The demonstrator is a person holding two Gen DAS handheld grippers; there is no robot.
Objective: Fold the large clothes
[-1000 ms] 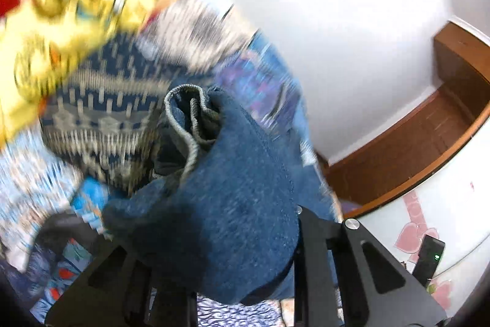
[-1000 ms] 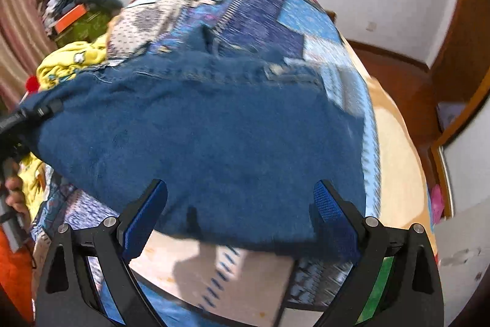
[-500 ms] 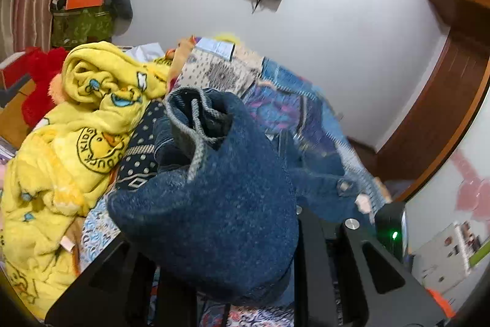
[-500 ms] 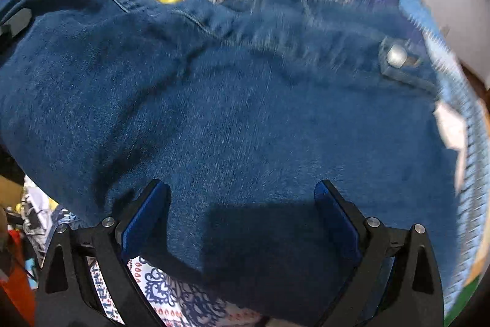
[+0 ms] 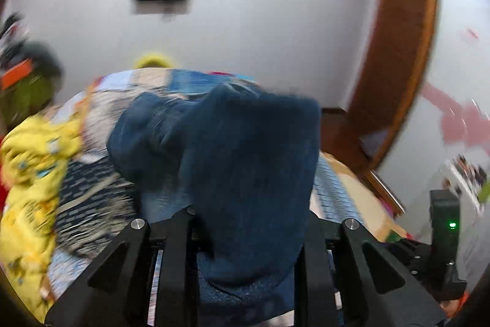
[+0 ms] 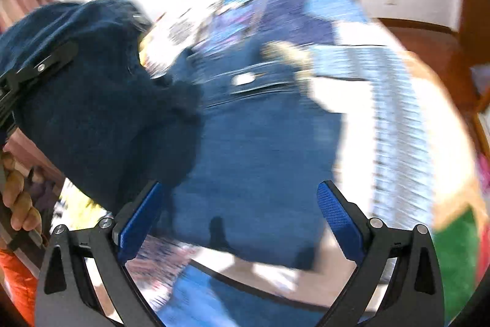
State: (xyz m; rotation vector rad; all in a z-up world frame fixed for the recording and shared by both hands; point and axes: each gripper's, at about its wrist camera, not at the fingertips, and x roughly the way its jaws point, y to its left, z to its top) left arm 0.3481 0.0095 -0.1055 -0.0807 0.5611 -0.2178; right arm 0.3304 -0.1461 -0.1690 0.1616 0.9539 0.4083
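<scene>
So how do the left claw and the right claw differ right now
The left claw is clamped shut on a bunched fold of the blue jeans, while the right claw stands wide open and holds nothing. Denim fills the gap between the left claw's black fingers; the right claw's blue pads are bare, with the jeans spread on the bed beyond them. Both point down toward the same jeans.

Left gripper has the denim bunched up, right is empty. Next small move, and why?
Probably carry the left gripper, shut on the blue denim jeans, across and lay that fold flat: the cloth hangs bunched above the patchwork bedspread, while the right gripper stands open.
</scene>
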